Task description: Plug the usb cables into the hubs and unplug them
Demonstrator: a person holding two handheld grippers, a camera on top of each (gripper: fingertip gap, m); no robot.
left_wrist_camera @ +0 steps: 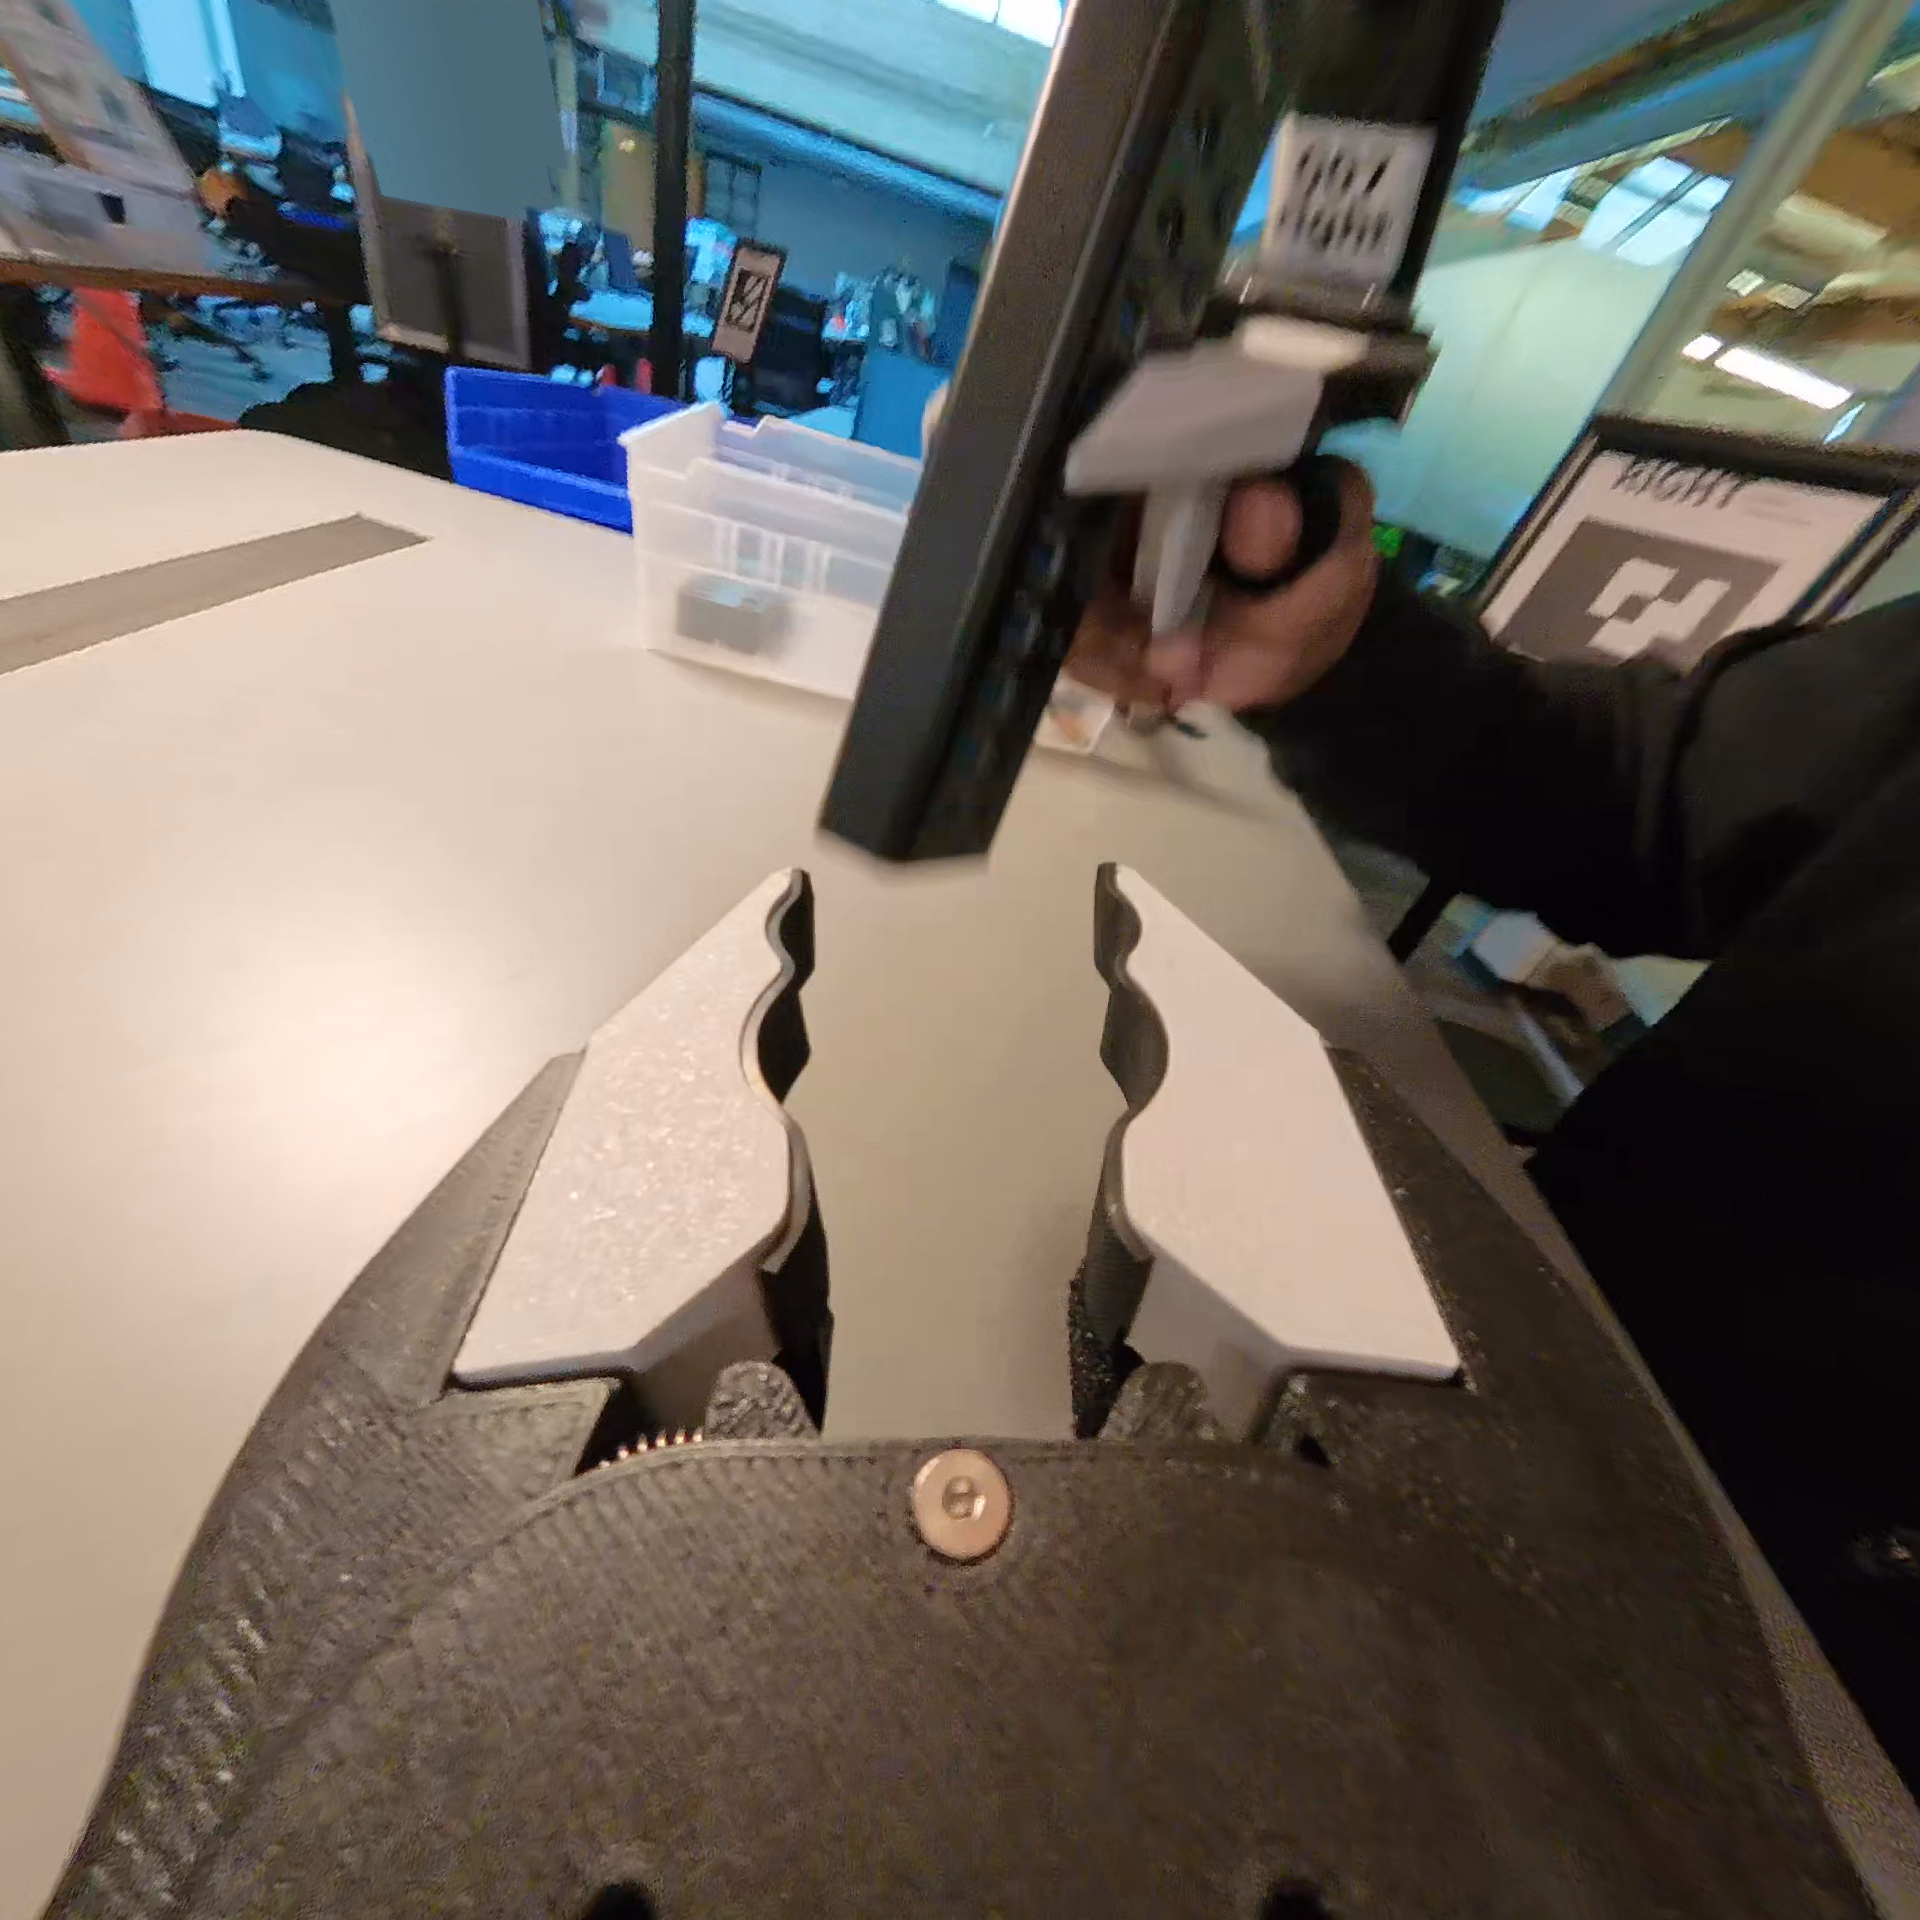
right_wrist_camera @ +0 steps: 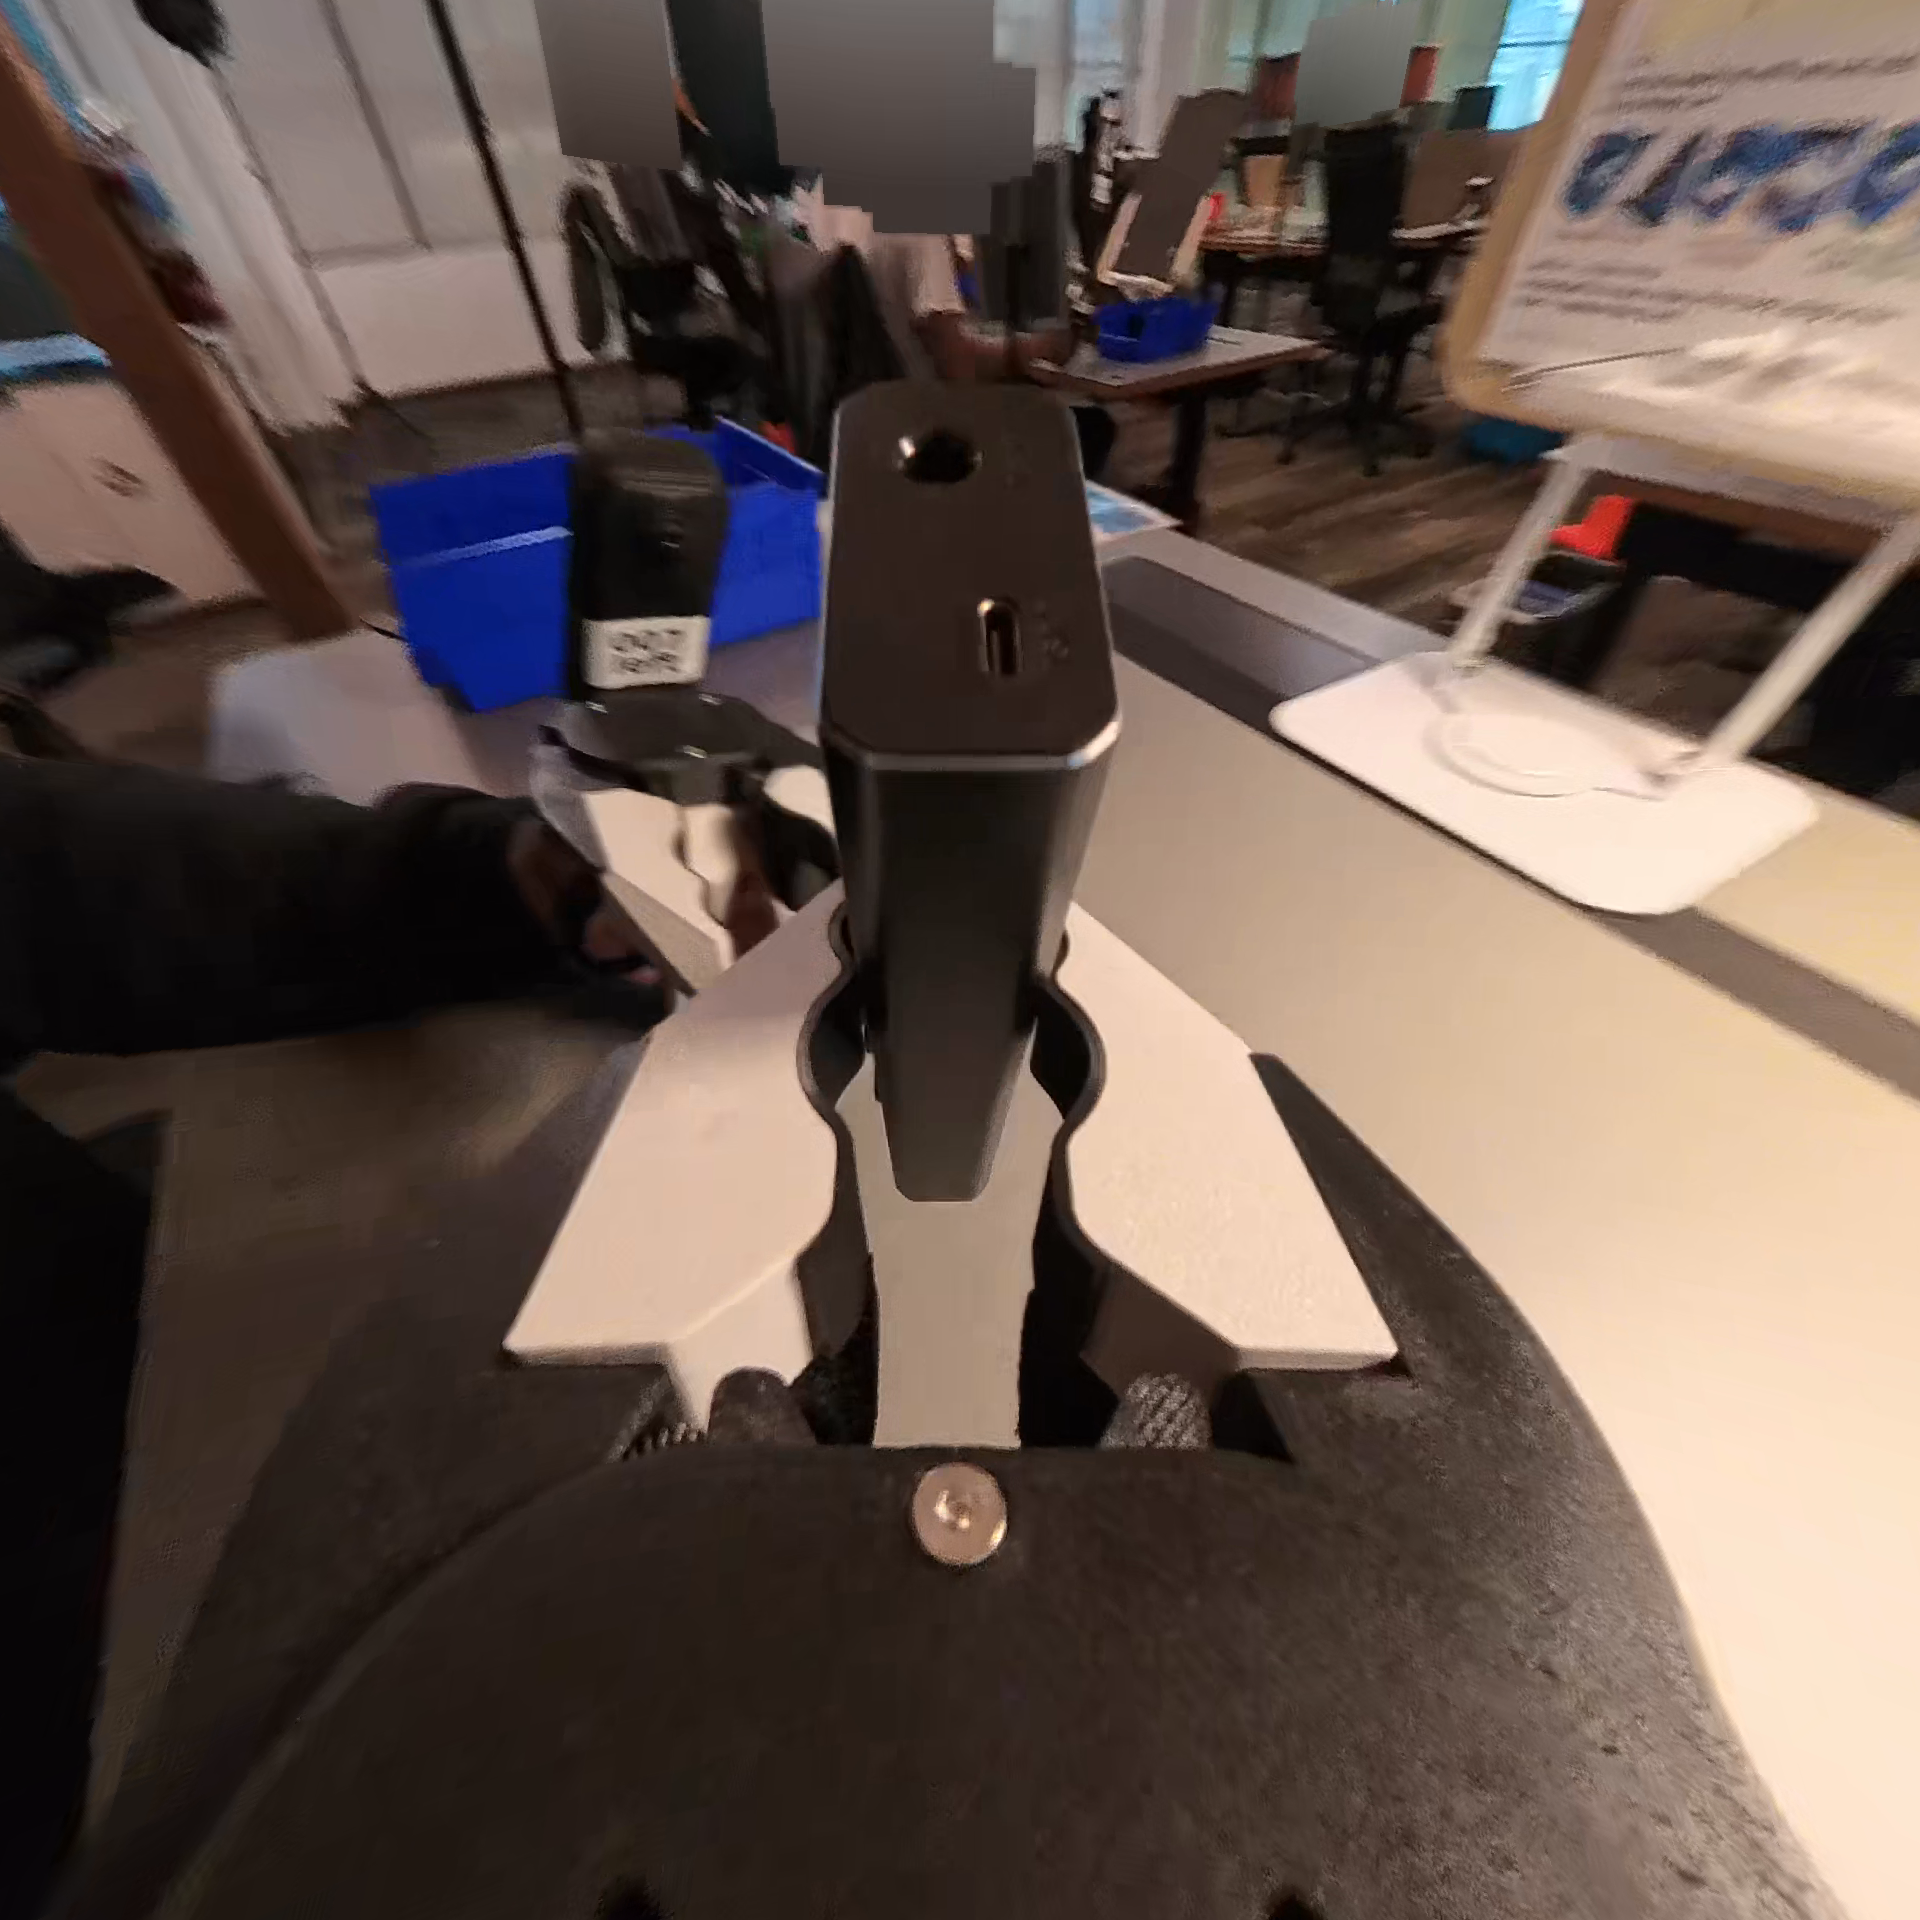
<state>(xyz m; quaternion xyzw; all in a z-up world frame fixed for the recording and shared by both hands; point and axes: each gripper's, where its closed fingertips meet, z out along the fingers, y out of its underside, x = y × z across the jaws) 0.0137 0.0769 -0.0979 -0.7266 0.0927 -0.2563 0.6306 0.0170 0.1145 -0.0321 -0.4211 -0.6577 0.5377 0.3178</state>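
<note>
A long black USB hub point(right_wrist_camera: 966, 623) stands up between the fingers of my right gripper point(right_wrist_camera: 945, 935), which is shut on its lower part. Its end face shows a round hole and a small oval port. In the left wrist view the same hub point(left_wrist_camera: 997, 540) hangs slanted above the grey table point(left_wrist_camera: 312, 831), its lower end just beyond my left gripper point(left_wrist_camera: 954, 883). The left gripper is open and empty. The right gripper point(left_wrist_camera: 1205, 416) shows there too, clamped on the hub and held by a hand point(left_wrist_camera: 1288, 603). I see no USB cable.
A clear plastic bin point(left_wrist_camera: 769, 551) with a dark item inside and a blue bin point(left_wrist_camera: 530, 436) stand at the table's far edge. A framed marker board point(left_wrist_camera: 1662, 582) stands to the right. A white sign stand point(right_wrist_camera: 1558, 790) sits on the table at the right. Spacing between my two grippers at the tips: around 7 cm.
</note>
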